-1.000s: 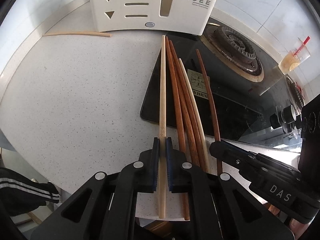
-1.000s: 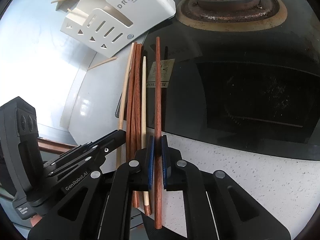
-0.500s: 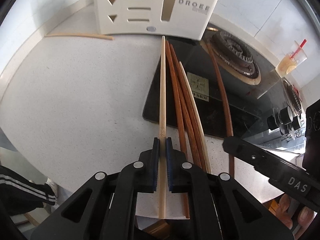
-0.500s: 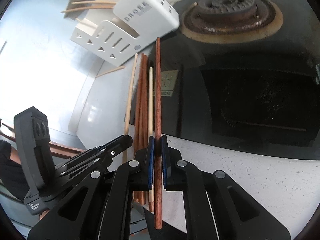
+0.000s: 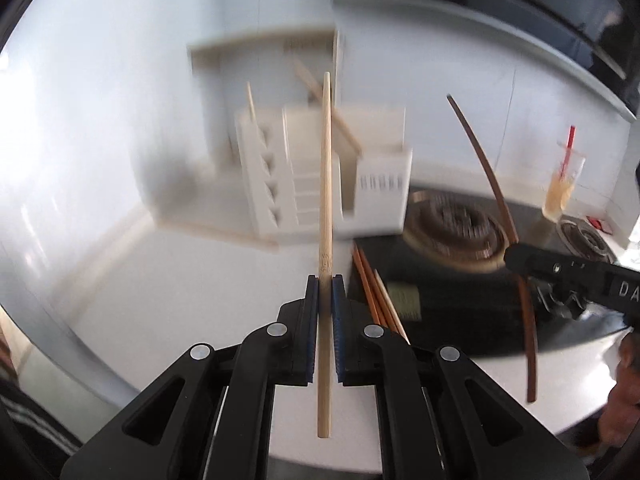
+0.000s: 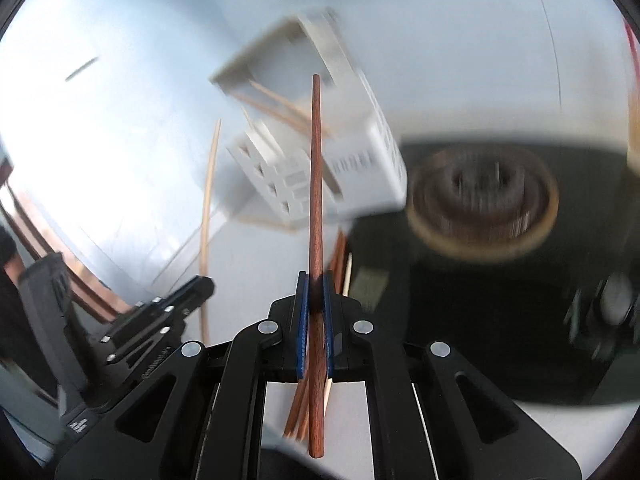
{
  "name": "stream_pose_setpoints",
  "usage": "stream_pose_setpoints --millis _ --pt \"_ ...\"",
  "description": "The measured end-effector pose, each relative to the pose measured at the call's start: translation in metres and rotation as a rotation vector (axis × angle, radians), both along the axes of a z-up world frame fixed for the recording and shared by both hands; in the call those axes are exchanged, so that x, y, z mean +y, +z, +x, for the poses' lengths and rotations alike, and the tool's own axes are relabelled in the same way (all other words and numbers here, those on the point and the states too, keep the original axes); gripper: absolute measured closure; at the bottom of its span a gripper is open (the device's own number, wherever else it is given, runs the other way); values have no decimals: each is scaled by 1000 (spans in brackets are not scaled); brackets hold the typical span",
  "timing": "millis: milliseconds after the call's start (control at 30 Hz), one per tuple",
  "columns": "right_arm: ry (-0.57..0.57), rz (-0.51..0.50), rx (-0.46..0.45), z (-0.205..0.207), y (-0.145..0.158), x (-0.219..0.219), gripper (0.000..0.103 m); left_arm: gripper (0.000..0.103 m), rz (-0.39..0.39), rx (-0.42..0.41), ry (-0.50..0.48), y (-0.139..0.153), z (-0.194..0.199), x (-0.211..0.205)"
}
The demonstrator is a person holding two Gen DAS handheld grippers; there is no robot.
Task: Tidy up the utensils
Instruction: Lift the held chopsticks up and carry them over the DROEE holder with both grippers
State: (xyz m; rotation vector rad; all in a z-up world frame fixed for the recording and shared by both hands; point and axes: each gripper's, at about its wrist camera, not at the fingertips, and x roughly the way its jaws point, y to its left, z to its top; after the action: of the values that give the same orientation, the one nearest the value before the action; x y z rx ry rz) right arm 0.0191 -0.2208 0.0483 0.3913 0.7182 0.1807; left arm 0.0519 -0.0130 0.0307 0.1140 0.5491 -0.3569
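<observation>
Pale bamboo chopstick (image 5: 326, 184) is clamped in the left claw (image 5: 325, 280); the right claw (image 6: 315, 278) is closed on a dark red chopstick (image 6: 315, 184).

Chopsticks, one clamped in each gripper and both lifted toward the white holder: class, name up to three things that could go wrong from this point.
1. The left gripper pinches the pale chopstick low on its length, so the long tip may swing and miss the white holder.
2. The dark chopstick in the right gripper could collide with the pale one if both reach the holder together.
3. Chopsticks already leaning in the holder may block entry.
</observation>
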Motion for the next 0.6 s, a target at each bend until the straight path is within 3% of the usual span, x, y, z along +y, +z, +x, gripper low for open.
stream_pose_setpoints --millis 300,600 --pt "1 -129 -234 -1 37 16 95 97 -32 -288 89 34 -6 1" --pt "-27 -223 -433 9 52 22 95 97 -79 -390 147 50 16 11"
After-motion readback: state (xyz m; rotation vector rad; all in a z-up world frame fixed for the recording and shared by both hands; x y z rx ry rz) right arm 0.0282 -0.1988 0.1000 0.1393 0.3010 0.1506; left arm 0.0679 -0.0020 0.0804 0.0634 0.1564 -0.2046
